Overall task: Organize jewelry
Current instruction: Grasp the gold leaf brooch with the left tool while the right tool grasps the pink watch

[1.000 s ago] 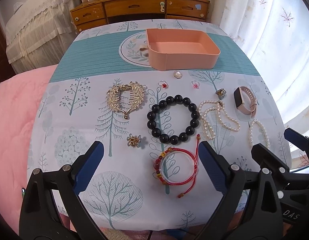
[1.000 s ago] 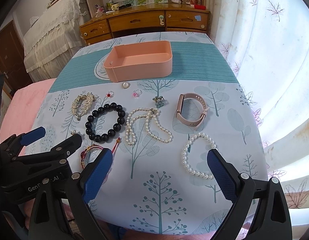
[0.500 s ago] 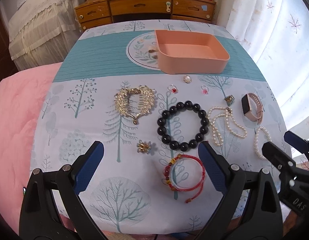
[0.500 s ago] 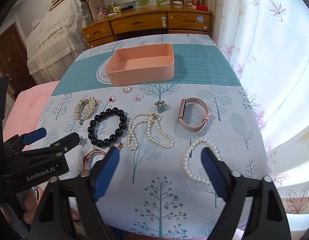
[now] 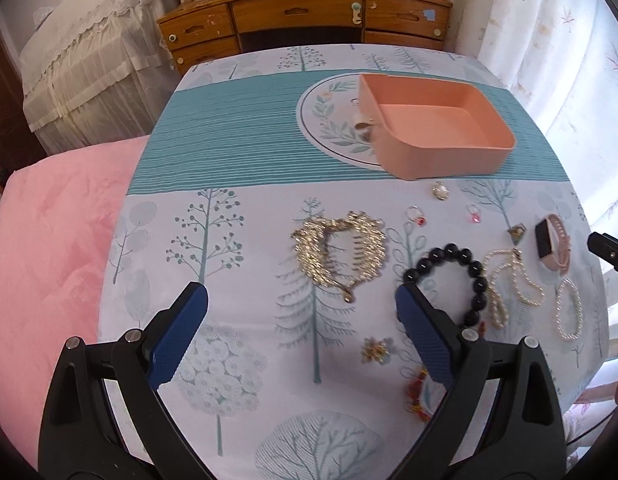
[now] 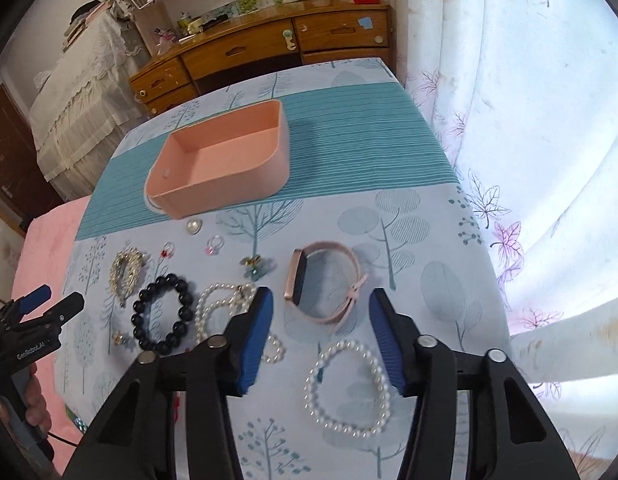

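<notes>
With its jaws released, the right gripper (image 6: 320, 343) hung over the watch (image 6: 323, 284), light and springy, best pinched across its band.

The left half of the worktop (image 5: 213, 168) lies bare (only printed cloth). On the right, jewelry crowds the near strip: black bead bracelet (image 5: 449, 280), pearl strand (image 5: 509, 284), watch (image 6: 325, 284), pearl bracelet (image 6: 349, 388). The pink tray (image 6: 225, 164) blocks the middle beyond.
</notes>
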The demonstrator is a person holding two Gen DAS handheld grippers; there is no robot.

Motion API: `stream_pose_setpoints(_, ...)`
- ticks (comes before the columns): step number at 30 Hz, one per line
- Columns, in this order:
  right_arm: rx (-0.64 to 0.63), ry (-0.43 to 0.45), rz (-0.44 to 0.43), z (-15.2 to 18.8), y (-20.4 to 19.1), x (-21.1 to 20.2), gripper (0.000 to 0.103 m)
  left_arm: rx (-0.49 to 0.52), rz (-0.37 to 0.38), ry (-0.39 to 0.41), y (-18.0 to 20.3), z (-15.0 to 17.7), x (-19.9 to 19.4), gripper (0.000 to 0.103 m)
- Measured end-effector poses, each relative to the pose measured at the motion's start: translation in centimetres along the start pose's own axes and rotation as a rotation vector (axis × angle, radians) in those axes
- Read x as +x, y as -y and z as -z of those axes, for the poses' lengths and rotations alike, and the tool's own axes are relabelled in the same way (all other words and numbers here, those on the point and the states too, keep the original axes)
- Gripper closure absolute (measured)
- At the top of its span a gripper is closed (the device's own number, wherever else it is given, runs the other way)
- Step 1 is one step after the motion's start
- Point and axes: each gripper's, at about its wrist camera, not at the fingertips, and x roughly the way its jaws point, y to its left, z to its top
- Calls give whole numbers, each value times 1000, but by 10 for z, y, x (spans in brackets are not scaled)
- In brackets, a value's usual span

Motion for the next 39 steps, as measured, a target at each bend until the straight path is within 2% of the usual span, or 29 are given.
stream_pose_setpoints(2, 15, -14, -10, -7, 7, 8, 61, -9, -7, -9, -9, -6, 12, 9)
stream_pose_setpoints(5, 24, -24, -4, -13, 16, 19, 61, -18, 7, -38, -17, -11, 32, 11)
stream_pose_setpoints(9, 48, -61, 8, -13, 26, 36, 65, -24, 26, -98, -25, -15, 57, 28)
stream_pose_setpoints(16, 66, -86, 20, -8, 31, 52, 65, -47, 47, -140, -27, -22, 81, 30)
stream_pose_setpoints(26, 63, -101, 21, -8, 22, 64, 65, 51, 113, -120, 19, -26, 64, 30)
stream_pose_setpoints(29, 63, -109, 17, -7, 21, 67, 65, 87, 109, -117, 37, -29, 68, 31)
stream_pose_setpoints(31, 65, -112, 10, -6, 20, 69, 65, 109, 111, -121, 47, -30, 71, 41)
stream_pose_setpoints(32, 65, -111, 10, -6, 20, 69, 65, 118, 116, -127, 52, -31, 74, 43)
stream_pose_setpoints(39, 56, -108, -9, -1, 22, 64, 65, 128, 85, -149, 67, -35, 88, 44)
